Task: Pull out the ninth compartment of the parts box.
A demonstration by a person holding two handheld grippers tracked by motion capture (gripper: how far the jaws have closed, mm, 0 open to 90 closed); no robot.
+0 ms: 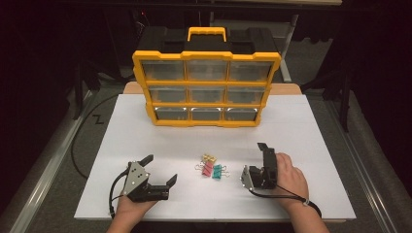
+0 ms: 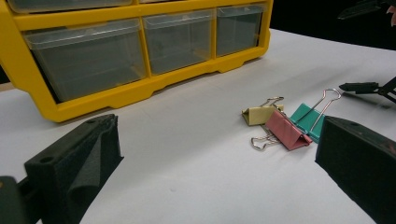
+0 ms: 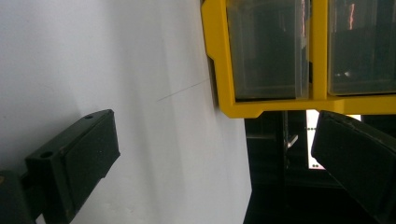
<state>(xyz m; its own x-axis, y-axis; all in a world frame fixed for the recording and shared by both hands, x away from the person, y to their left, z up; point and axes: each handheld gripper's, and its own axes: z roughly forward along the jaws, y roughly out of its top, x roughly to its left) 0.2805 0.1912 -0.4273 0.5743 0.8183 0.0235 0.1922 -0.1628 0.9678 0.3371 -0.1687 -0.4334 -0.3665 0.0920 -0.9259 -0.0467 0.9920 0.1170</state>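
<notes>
Three binder clips lie together on the white table (image 1: 145,141): a yellow clip (image 1: 209,158) (image 2: 258,115), a red clip (image 1: 207,169) (image 2: 286,130) and a teal clip (image 1: 217,171) (image 2: 306,119). My left gripper (image 1: 160,168) (image 2: 217,128) rests open on the table to their left, jaws pointing toward them with nothing between. To the right of the clips, my right gripper (image 1: 265,153) (image 3: 212,121) is rolled on its side and open, holding nothing. A yellow organizer (image 1: 206,87) (image 2: 116,95) (image 3: 266,106) with clear drawers stands upright at the back.
The organizer's drawers look shut. A black case with a yellow handle (image 1: 207,34) sits behind it. One jaw of the right gripper (image 2: 364,87) lies just beyond the clips in the left gripper view. Dark floor surrounds the table edges.
</notes>
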